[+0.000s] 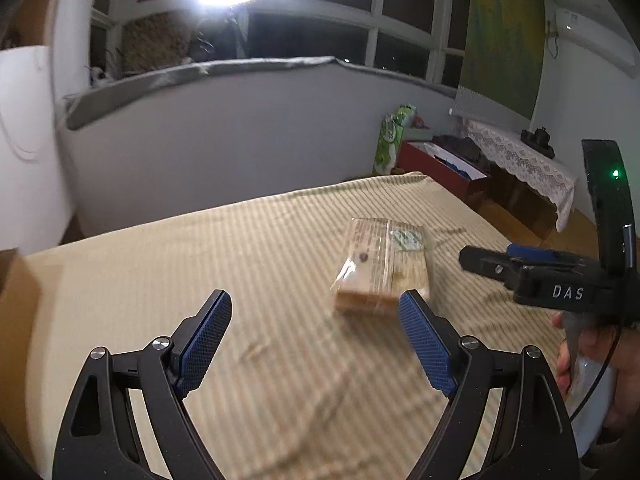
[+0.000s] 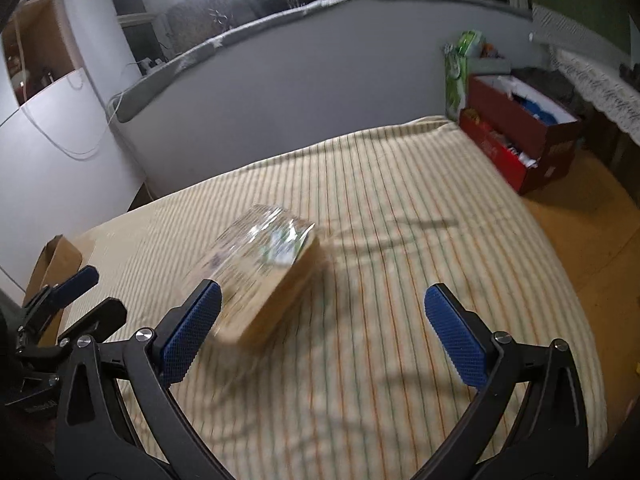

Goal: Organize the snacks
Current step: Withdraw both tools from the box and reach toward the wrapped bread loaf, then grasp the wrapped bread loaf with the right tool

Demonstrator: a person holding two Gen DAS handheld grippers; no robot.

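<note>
A clear-wrapped pack of tan biscuits lies flat on the striped cloth of the table. My left gripper is open and empty, just short of the pack, with its right finger near the pack's near corner. In the right wrist view the same pack lies ahead and to the left. My right gripper is open and empty, its left finger close to the pack's near end. The right gripper also shows at the right edge of the left wrist view.
A brown cardboard box stands at the table's left edge. Beyond the far right corner are red boxes, a green bag and a lace-covered bench. A grey wall runs behind the table.
</note>
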